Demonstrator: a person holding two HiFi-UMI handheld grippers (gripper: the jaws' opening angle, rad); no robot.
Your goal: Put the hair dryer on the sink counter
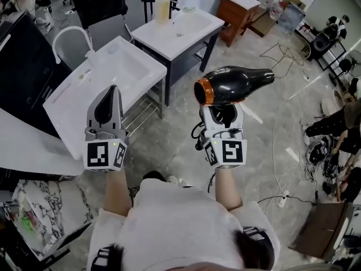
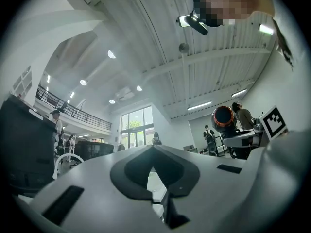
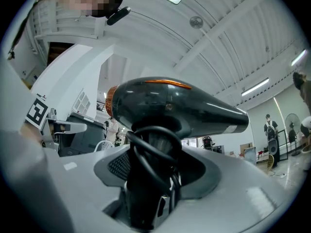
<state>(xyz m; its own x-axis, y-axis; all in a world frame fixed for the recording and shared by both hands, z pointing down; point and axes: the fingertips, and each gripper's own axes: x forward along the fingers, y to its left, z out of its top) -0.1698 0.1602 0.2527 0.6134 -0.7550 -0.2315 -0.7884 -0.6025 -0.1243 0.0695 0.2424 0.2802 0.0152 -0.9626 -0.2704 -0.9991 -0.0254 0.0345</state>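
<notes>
Hair dryer [image 1: 237,83] is held in the air over the wide grey floor [image 1: 254,157], which lies bare below it and between the two grippers. The white sink counter [image 1: 62,112] stands to the left, its right edge well apart from the dryer. A second counter [image 1: 169,44] stands beyond, its front corner near the dryer's orange-ringed end. The dryer's narrow end points right, over open floor. The right gripper [image 1: 223,107] is clamped on the dryer's handle, with the black cord wound round it. The left gripper [image 1: 111,89], jaws together and empty, hovers over the sink counter's near edge. A curved faucet [image 1: 70,29] rises at the sink's far side. A soap bottle [image 1: 162,5] stands on the second counter's back edge.
</notes>
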